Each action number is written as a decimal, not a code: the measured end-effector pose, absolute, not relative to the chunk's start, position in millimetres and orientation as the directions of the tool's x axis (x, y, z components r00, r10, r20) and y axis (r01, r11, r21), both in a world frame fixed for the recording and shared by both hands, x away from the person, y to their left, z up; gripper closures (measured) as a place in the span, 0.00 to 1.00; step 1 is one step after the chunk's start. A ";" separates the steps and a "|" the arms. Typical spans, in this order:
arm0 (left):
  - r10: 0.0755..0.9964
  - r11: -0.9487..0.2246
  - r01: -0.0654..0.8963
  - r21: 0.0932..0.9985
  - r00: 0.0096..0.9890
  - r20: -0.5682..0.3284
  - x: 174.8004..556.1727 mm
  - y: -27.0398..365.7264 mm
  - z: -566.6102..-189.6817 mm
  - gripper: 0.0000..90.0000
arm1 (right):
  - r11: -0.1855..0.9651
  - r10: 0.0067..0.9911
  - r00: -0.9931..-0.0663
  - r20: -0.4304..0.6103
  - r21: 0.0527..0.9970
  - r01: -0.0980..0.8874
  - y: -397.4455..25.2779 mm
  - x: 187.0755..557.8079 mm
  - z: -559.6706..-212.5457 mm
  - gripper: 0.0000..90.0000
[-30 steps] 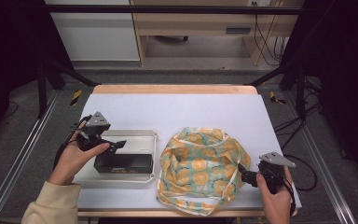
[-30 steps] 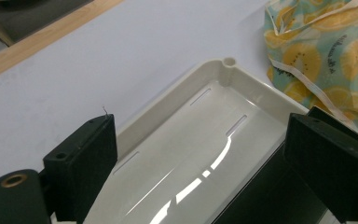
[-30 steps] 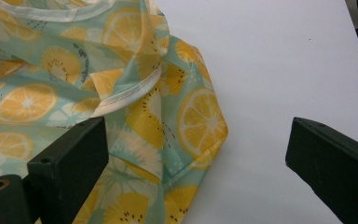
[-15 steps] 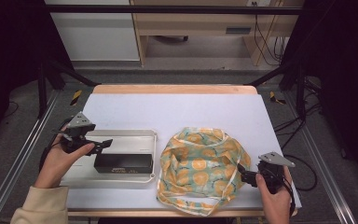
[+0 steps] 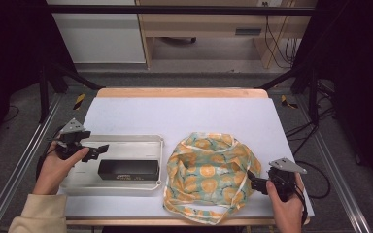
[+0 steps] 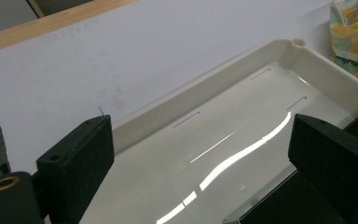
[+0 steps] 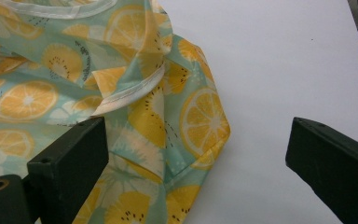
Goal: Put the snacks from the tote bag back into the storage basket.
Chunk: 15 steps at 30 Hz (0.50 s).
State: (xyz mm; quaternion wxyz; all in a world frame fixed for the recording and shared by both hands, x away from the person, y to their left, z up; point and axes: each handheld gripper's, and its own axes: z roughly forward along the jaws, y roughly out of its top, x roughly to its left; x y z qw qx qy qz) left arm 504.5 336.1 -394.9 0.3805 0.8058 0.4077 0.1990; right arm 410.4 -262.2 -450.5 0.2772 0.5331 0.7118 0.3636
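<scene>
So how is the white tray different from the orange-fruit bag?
The tray is plain white, while the bag is pale green with orange slices printed on it. The tray is hard, shiny and rectangular; the bag is soft cloth, crumpled into a roundish heap. The tray holds a black box; what the bag holds is hidden. Both lie on the white table.

Tray and cloth bag side by side on table

Tray (image 5: 121,141) left on table (image 5: 184,111), box (image 5: 128,170) inside along near edge; cloth bag (image 5: 209,174) just right of tray; left gripper (image 5: 93,151) over tray's left end, right gripper (image 5: 256,184) at bag's right edge.
</scene>
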 end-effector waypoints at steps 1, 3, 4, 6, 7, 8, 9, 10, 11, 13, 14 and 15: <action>0.812 -0.375 0.507 0.776 0.584 0.010 505.2 338.0 -396.6 0.08 | 0.167 0.961 -0.278 -0.007 0.813 0.558 -262.3 410.3 -450.4 0.07; 0.818 -0.369 0.511 0.776 0.575 0.010 506.3 340.9 -399.6 0.08 | 0.168 0.960 -0.279 -0.007 0.813 0.557 -262.4 410.4 -450.4 0.07; 0.824 -0.363 0.516 0.776 0.566 0.009 507.1 342.7 -401.6 0.07 | 0.169 0.960 -0.279 -0.008 0.814 0.557 -262.6 410.5 -450.5 0.07; 0.832 -0.361 0.520 0.774 0.554 0.016 508.1 345.1 -403.9 0.06 | 0.169 0.960 -0.279 -0.009 0.814 0.556 -262.6 410.4 -450.6 0.07; 0.840 -0.354 0.523 0.775 0.542 0.019 508.8 347.4 -405.6 0.06 | 0.166 0.960 -0.278 -0.005 0.813 0.558 -262.5 410.2 -450.4 0.07; 0.845 -0.348 0.526 0.776 0.535 0.016 509.1 349.3 -406.5 0.06 | 0.166 0.960 -0.278 -0.005 0.813 0.558 -262.4 410.2 -450.3 0.07; 0.848 -0.342 0.527 0.778 0.530 0.014 509.5 351.0 -407.4 0.06 | 0.168 0.961 -0.278 -0.008 0.813 0.558 -262.4 410.3 -450.5 0.07; 0.850 -0.341 0.527 0.779 0.526 0.017 509.7 352.8 -408.3 0.06 | 0.169 0.960 -0.279 -0.008 0.813 0.558 -262.4 410.3 -450.6 0.07; 0.854 -0.342 0.527 0.778 0.519 0.024 510.1 354.2 -409.5 0.06 | 0.171 0.960 -0.280 -0.010 0.812 0.558 -262.4 410.4 -450.7 0.07; 0.862 -0.346 0.535 0.771 0.506 0.035 510.9 357.3 -411.9 0.06 | 0.172 0.960 -0.280 -0.010 0.811 0.560 -262.1 410.5 -450.9 0.07; 0.864 -0.352 0.540 0.764 0.502 0.043 511.3 359.0 -413.1 0.06 | 0.173 0.960 -0.280 -0.011 0.810 0.560 -262.0 410.6 -451.0 0.07; 0.868 -0.355 0.546 0.758 0.495 0.050 511.5 360.2 -414.3 0.06 | 0.172 0.960 -0.282 -0.009 0.809 0.562 -261.9 410.5 -450.9 0.07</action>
